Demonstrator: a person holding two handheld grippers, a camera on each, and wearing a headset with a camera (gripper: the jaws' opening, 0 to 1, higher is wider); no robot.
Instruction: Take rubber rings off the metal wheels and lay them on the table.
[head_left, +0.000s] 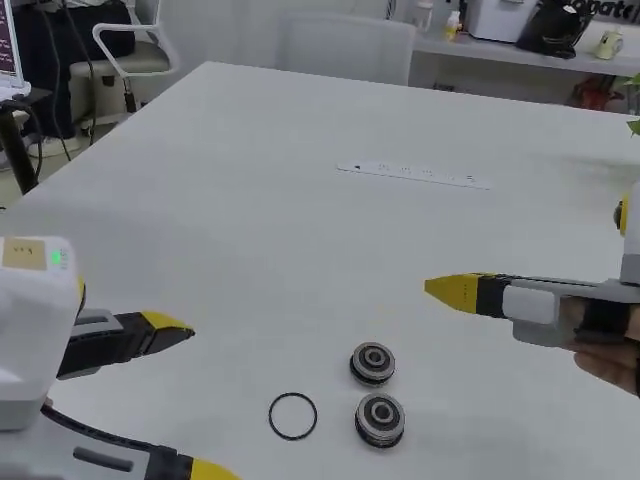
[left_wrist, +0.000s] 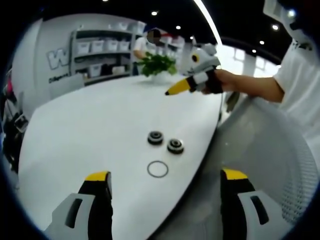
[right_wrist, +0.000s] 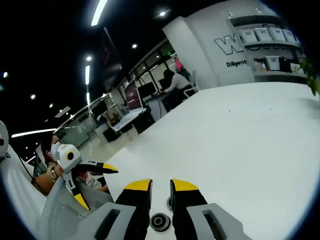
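One thin black rubber ring (head_left: 293, 416) lies on the white table (head_left: 300, 200), nine o'clock of the nearer metal wheel (head_left: 381, 418). It and the farther wheel (head_left: 373, 364) look still ringed, I reckon. My left gripper (left_wrist: 166, 176) gapes empty; my right gripper (right_wrist: 161, 186) is pinched together, empty.

My left gripper (head_left: 205, 400): black jaws, yellow tips, grey side plates, dark oval slot in each plate. Black cable (head_left: 90, 425) loops under its body. My right gripper (right_wrist: 161, 186): same yellow tips on black jaws, same grey slotted plates; pale grey shell further back, black handle (head_left: 603, 316) behind that. Tiny dark marks on yellow tip, too small to read. I wear white shirt (left_wrist: 300, 80), short sleeve.
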